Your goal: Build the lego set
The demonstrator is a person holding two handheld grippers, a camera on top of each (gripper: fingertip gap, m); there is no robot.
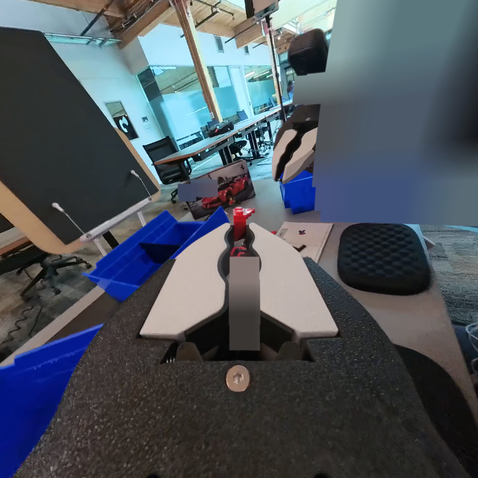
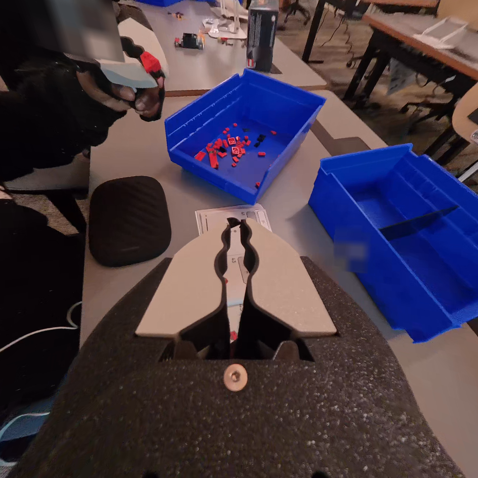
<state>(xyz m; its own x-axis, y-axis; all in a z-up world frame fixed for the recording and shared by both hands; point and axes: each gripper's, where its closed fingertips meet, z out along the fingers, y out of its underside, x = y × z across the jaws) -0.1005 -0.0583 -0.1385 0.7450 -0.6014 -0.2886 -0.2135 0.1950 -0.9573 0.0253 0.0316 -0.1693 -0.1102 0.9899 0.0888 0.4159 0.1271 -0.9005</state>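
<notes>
Here the left tool (image 1: 240,227) is closed on a red lego assembly (image 1: 241,219), raised above the surface (image 2: 134,155). Further right, the right tool (image 2: 236,223) pinches a small black piece (image 2: 233,222) over the instruction sheet (image 2: 232,214) (its fingertips nearly meet), while loose red bricks (image 2: 227,150) lie in the open blue bin (image 2: 284,165), beside a second, divided bin (image 2: 349,207).

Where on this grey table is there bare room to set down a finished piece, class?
Bare table lies between the black pad and the brick-filled blue bin, and right of the booklet before the divided blue bin. The brick-filled bin is crowded.
</notes>
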